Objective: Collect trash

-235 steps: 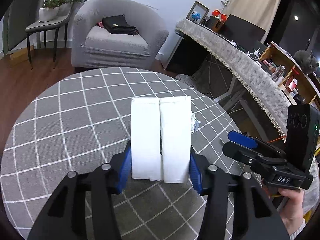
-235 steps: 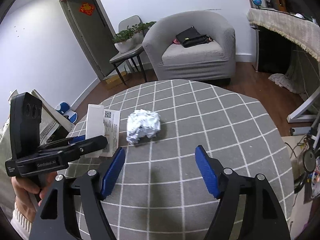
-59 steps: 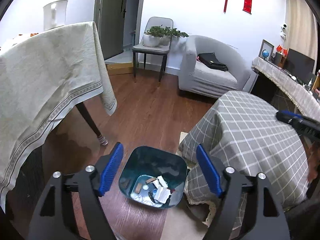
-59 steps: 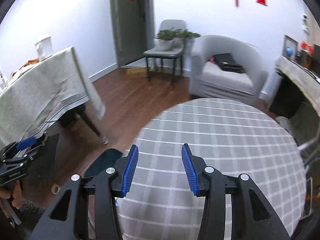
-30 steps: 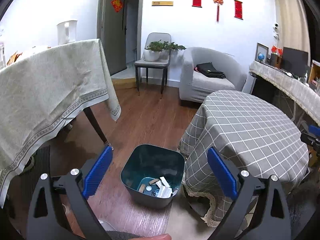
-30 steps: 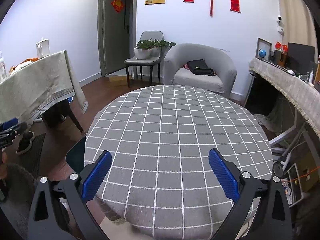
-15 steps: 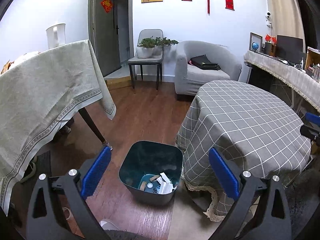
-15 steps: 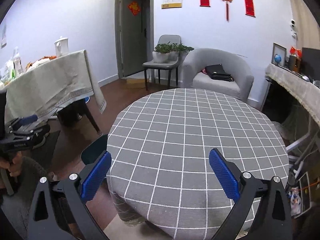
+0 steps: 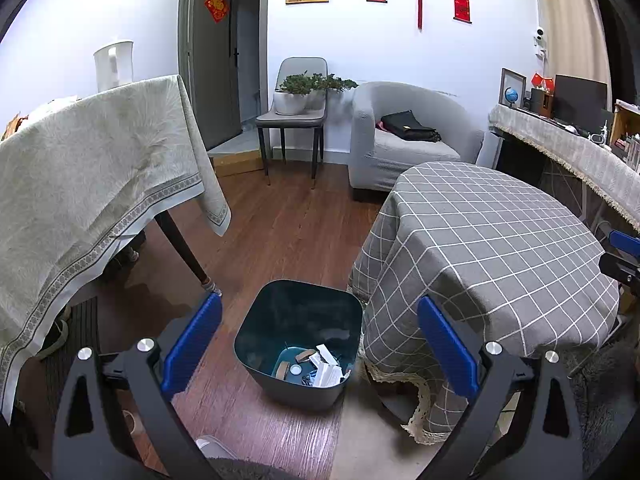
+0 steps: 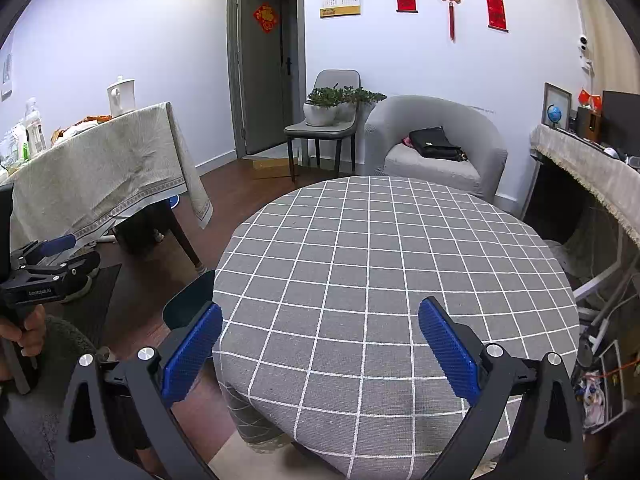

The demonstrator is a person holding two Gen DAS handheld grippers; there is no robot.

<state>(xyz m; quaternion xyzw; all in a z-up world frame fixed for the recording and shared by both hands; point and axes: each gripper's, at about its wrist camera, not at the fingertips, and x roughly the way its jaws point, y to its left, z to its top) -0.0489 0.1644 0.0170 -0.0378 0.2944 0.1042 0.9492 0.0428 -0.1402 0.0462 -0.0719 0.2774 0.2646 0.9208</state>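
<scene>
**Above bin and table, both grippers empty**

Over the floor: left gripper (image 9: 319, 342) spread wide, holding nothing, aimed at dark bin (image 9: 276, 314) beside the round table (image 9: 480, 240); paper scraps (image 9: 326, 370) lying at its bottom. Over the checked cloth: right gripper (image 10: 320, 350) likewise wide apart, nothing between its blue pads (image 10: 448, 350).

Black fingers (image 9: 192, 340), blue pads, seemingly silver screws
</scene>
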